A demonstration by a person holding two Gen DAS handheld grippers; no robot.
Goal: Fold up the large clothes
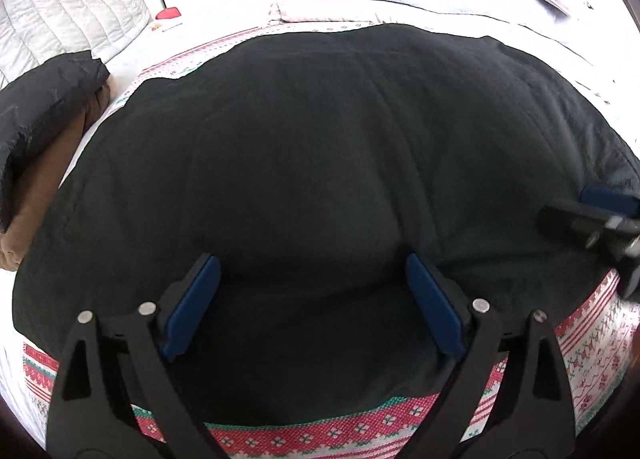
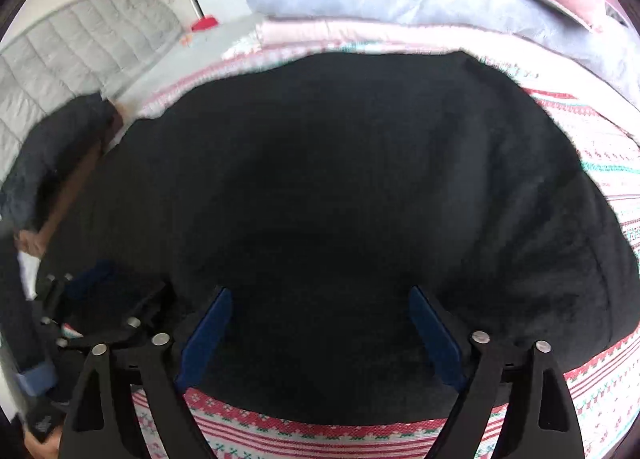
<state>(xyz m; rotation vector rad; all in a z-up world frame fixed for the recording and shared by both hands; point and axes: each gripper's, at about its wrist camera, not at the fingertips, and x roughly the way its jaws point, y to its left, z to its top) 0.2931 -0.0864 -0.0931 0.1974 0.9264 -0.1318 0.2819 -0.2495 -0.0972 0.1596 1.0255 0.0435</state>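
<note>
Both the left gripper [image 1: 312, 299] and right gripper [image 2: 320, 333] hover spread wide over the black garment [image 1: 300, 147]; it lies flat on the patterned blanket [image 1: 332, 437].

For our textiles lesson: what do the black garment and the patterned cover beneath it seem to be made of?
Black garment: probably fleece or brushed cotton; matte, slightly fuzzy, with soft rounded creases. Patterned cover: looks knitted or knit-printed; red, green and white bands with a stitch-like grain.

Left tool [image 1: 313, 301] and right tool [image 2: 320, 335] agape
</note>
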